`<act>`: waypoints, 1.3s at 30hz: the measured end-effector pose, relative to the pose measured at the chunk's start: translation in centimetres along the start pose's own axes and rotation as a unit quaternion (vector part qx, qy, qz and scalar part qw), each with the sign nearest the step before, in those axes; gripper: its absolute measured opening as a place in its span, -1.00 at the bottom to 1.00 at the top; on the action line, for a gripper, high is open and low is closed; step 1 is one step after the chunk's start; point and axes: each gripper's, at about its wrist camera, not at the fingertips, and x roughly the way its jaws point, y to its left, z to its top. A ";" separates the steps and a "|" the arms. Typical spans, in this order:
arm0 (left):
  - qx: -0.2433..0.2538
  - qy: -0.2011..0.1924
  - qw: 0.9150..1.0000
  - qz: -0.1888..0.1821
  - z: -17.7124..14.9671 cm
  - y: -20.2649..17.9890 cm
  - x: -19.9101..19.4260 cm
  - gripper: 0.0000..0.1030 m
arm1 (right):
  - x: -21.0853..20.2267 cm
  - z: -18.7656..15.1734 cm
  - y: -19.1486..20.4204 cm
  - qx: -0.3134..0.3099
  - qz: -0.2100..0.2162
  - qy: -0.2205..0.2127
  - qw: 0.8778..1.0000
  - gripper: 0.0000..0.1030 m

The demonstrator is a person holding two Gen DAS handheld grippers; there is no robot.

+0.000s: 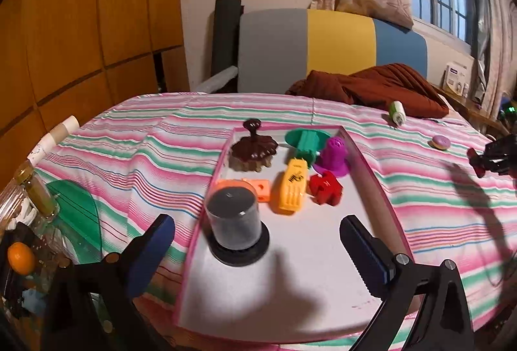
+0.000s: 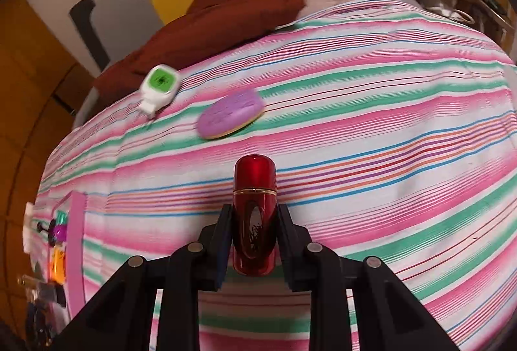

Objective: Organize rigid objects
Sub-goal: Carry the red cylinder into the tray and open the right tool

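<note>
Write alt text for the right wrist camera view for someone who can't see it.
The right gripper is shut on a glossy red bottle above a pink, green and white striped bedspread. Farther off lie a purple donut toy and a white and green dispenser, with the pink tray at the left edge.

A bed with a pink, green and white striped cover carries a pink-rimmed white tray. A brown blanket lies bunched at its far end. A green-and-white device and a purple doughnut lie on the cover, near each other.
</note>
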 end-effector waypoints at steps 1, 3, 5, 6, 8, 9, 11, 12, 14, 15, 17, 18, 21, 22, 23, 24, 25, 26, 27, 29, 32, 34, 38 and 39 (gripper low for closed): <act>0.001 0.002 1.000 -0.002 -0.1 -0.1 0.0 0.99 | 0.1 -0.2 0.6 -0.008 0.004 0.002 1.000 -0.51; 0.004 0.006 1.000 -0.010 -0.3 -0.4 0.0 0.99 | 0.2 -0.6 1.5 -0.022 0.012 0.006 1.000 -0.51; 0.008 0.006 1.000 -0.013 -0.4 -0.7 -0.1 0.99 | 0.2 -1.0 2.5 -0.038 0.022 0.008 0.999 -0.51; 0.010 0.006 1.000 -0.014 -0.4 -0.8 -0.2 0.99 | 0.2 -1.1 2.9 -0.044 0.026 0.009 0.999 -0.51; 0.013 0.007 1.000 -0.013 -0.4 -0.9 -0.2 0.99 | 0.2 -1.7 4.1 -0.065 0.029 0.011 0.997 -0.51; 0.013 0.009 1.000 -0.013 -0.4 -0.8 -0.2 0.99 | 0.2 -2.1 4.8 -0.075 0.032 0.012 0.997 -0.51; 0.013 0.012 1.000 -0.013 -0.4 -0.7 -0.1 1.00 | 0.1 -3.0 6.4 -0.093 0.047 0.014 0.994 -0.51; 0.011 0.011 1.000 -0.012 -0.4 -0.6 -0.2 0.99 | 0.0 -3.5 7.0 -0.097 0.055 0.014 0.994 -0.51; 0.007 0.010 1.000 -0.015 -0.4 -0.4 -0.2 0.99 | -0.2 -4.7 8.6 -0.111 0.078 0.016 0.991 -0.51; 0.004 0.010 1.000 -0.014 -0.4 -0.2 -0.2 0.99 | -0.3 -5.4 9.6 -0.120 0.088 0.018 0.989 -0.51; 0.001 0.010 1.000 -0.014 -0.4 0.0 -0.2 0.99 | -0.4 -7.0 11.7 -0.138 0.107 0.026 0.984 -0.51; -0.002 0.011 1.000 -0.014 -0.4 0.1 -0.3 1.00 | -0.4 -7.7 12.6 -0.145 0.114 0.031 0.982 -0.51; -0.010 0.007 1.000 -0.013 -0.4 0.8 -0.6 0.99 | -0.7 -9.8 15.7 -0.169 0.143 0.042 0.974 -0.51; -0.012 0.006 1.000 -0.014 -0.4 0.9 -0.7 0.99 | -0.9 -10.5 16.7 -0.179 0.153 0.046 0.971 -0.51; -0.013 0.006 1.000 -0.012 -0.5 1.1 -0.8 0.99 | -1.1 -11.0 17.7 -0.189 0.162 0.049 0.967 -0.51; -0.015 0.007 1.000 -0.010 -0.6 1.4 -0.9 0.99 | -1.3 -11.5 18.6 -0.198 0.170 0.050 0.964 -0.51; -0.016 0.008 1.000 -0.010 -0.6 1.5 -0.9 0.99 | -1.5 -12.1 19.9 -0.211 0.179 0.052 0.960 -0.51; -0.017 0.009 1.000 -0.010 -0.8 1.8 -1.0 0.99 | -1.6 -12.5 20.8 -0.223 0.186 0.056 0.955 -0.51; -0.020 0.010 1.000 -0.010 -0.9 2.0 -1.1 0.99 | -1.8 -13.1 22.1 -0.238 0.195 0.060 0.950 -0.51; -0.023 0.011 1.000 -0.010 -1.1 2.5 -1.2 0.99 | -2.2 -14.0 24.2 -0.260 0.207 0.067 0.941 -0.51; -0.027 0.007 1.000 0.001 -1.3 3.2 -1.5 0.99 | -1.8 -15.4 26.9 -0.291 0.215 0.084 0.929 -0.51; -0.031 0.004 0.999 0.012 -1.2 3.6 -1.7 0.99 | -1.1 -16.5 28.6 -0.309 0.216 0.099 0.921 -0.51; -0.041 -0.003 0.998 0.039 -1.0 5.1 -1.9 0.99 | 0.3 -18.1 30.5 -0.329 0.214 0.130 0.911 -0.51; -0.044 -0.005 0.998 0.050 -1.0 5.6 -2.0 0.99 | 0.7 -18.4 31.0 -0.330 0.215 0.136 0.909 -0.51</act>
